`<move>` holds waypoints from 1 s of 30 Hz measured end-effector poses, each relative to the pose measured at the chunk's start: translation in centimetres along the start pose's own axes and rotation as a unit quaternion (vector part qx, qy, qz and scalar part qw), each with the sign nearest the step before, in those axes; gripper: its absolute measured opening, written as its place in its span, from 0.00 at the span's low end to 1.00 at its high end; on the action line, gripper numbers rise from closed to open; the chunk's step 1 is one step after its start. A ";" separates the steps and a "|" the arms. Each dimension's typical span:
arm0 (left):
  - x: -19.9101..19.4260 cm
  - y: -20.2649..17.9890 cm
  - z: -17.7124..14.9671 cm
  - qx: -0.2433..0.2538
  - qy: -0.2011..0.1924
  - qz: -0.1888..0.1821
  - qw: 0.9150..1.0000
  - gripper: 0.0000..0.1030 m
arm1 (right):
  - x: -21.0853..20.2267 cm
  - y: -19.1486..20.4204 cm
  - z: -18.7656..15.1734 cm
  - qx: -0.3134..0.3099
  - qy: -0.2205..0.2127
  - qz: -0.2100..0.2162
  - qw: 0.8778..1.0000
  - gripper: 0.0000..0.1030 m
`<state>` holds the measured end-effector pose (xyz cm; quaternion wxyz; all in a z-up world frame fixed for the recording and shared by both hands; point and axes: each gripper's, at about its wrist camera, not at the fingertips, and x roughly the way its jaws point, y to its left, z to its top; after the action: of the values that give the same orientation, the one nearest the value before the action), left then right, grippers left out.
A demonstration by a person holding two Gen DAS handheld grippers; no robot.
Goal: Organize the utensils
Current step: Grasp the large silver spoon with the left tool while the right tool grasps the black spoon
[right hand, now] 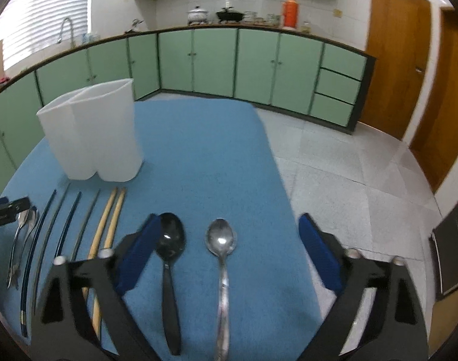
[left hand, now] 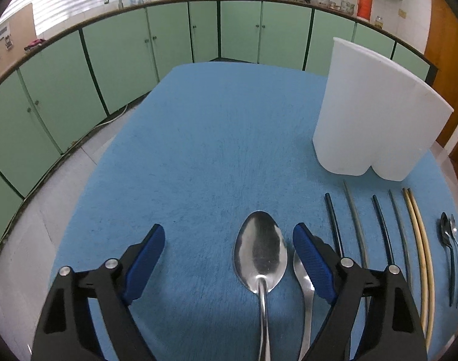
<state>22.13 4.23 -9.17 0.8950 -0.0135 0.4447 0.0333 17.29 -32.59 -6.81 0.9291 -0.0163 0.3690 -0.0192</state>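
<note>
In the left wrist view my left gripper (left hand: 229,240) is open over the blue cloth. A large steel spoon (left hand: 260,255) lies between its fingers, and a second spoon (left hand: 304,279) lies partly under the right finger. Several chopsticks (left hand: 379,228) lie in a row to the right, then two small spoons (left hand: 450,240). The white two-compartment holder (left hand: 376,117) stands behind them. In the right wrist view my right gripper (right hand: 230,234) is open over a black-handled spoon (right hand: 170,240) and a steel spoon (right hand: 221,240). The holder (right hand: 93,132) and chopsticks (right hand: 108,225) are to its left.
The blue cloth covers the table (left hand: 213,138); its right edge (right hand: 277,180) drops to a tiled floor. Green cabinets (right hand: 213,60) line the far walls. The left gripper's tip (right hand: 9,210) shows at the left edge of the right wrist view.
</note>
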 end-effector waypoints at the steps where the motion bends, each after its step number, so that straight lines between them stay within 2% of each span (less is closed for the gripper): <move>1: 0.1 -0.1 0.0 0.002 0.002 -0.001 1.000 0.77 | 0.3 0.3 0.1 -0.003 0.005 0.011 1.000 0.73; 3: 0.4 -0.3 0.0 0.004 0.007 -0.003 1.000 0.71 | 0.5 0.8 0.2 -0.011 0.011 0.023 1.000 0.69; 6: 0.6 -0.3 -0.2 0.002 0.009 -0.006 1.000 0.69 | 0.9 1.8 0.4 -0.027 0.020 0.039 0.999 0.62; 15: 0.9 0.0 -0.2 0.010 0.003 -0.014 1.000 0.66 | 2.5 2.9 0.9 -0.045 0.051 0.048 0.997 0.59; 22: 1.2 -0.1 -0.3 0.013 -0.002 -0.023 1.000 0.59 | 3.9 3.7 1.5 -0.065 0.074 0.044 0.994 0.52; 25: 1.2 -0.1 -0.3 0.013 -0.003 -0.026 1.000 0.51 | 4.4 3.8 1.7 -0.068 0.085 0.045 0.993 0.49; 27: 1.0 -0.2 -0.5 0.013 -0.004 -0.027 1.000 0.41 | 4.9 3.6 1.8 -0.065 0.099 0.052 0.992 0.43; 30: 0.6 -0.4 -0.8 0.015 -0.005 -0.036 0.999 0.34 | 5.4 3.6 2.0 -0.060 0.109 0.058 0.991 0.36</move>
<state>21.89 3.79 -10.18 0.8978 -0.0162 0.4400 -0.0055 22.69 -29.26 -9.23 0.8802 -0.0478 0.4689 0.0554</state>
